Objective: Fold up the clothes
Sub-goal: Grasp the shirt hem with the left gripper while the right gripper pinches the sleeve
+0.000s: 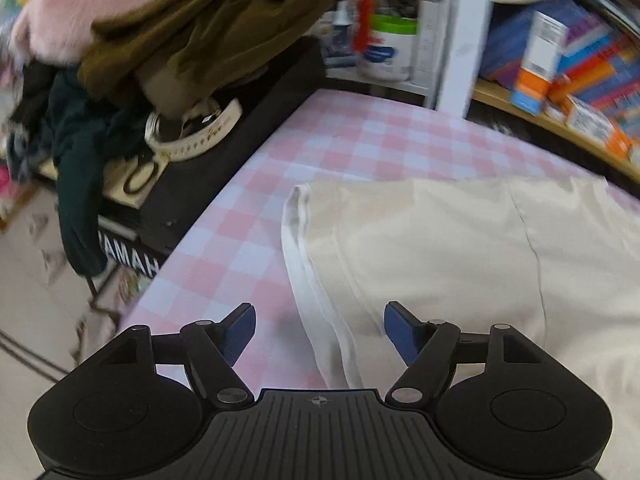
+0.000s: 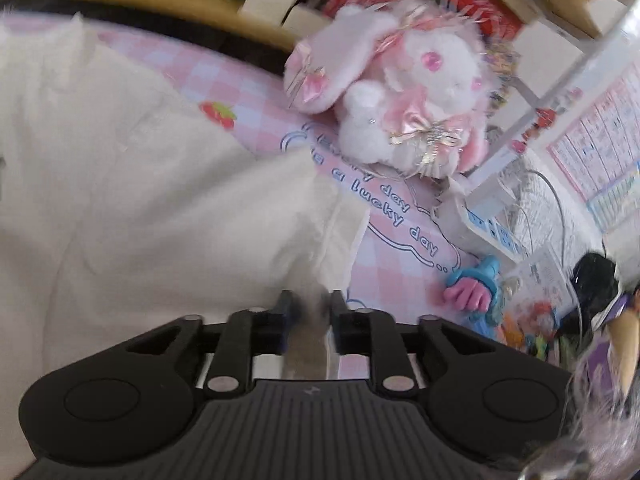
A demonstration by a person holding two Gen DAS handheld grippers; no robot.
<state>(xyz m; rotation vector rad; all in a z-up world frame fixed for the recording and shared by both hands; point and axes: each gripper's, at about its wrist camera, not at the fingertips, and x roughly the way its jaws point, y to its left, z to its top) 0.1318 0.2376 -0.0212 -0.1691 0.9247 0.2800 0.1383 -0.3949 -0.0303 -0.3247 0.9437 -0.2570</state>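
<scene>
A cream garment (image 1: 440, 248) lies spread on a pink-and-white checked cloth (image 1: 352, 136). Its folded white left edge (image 1: 316, 292) runs toward me between the fingers of my left gripper (image 1: 320, 328), which is open and hovers just over that edge. In the right wrist view the same cream garment (image 2: 140, 200) fills the left half. My right gripper (image 2: 310, 308) is shut on the garment's right edge, and a pinched strip of fabric (image 2: 308, 344) shows between the fingers.
A pile of olive, dark green and pink clothes (image 1: 168, 40) sits on a black Yamaha keyboard (image 1: 224, 152) at the left. Shelves with boxes and books (image 1: 568, 60) stand behind. A pink-and-white plush rabbit (image 2: 400, 92) and a blue-pink toy (image 2: 476, 284) sit right of the garment.
</scene>
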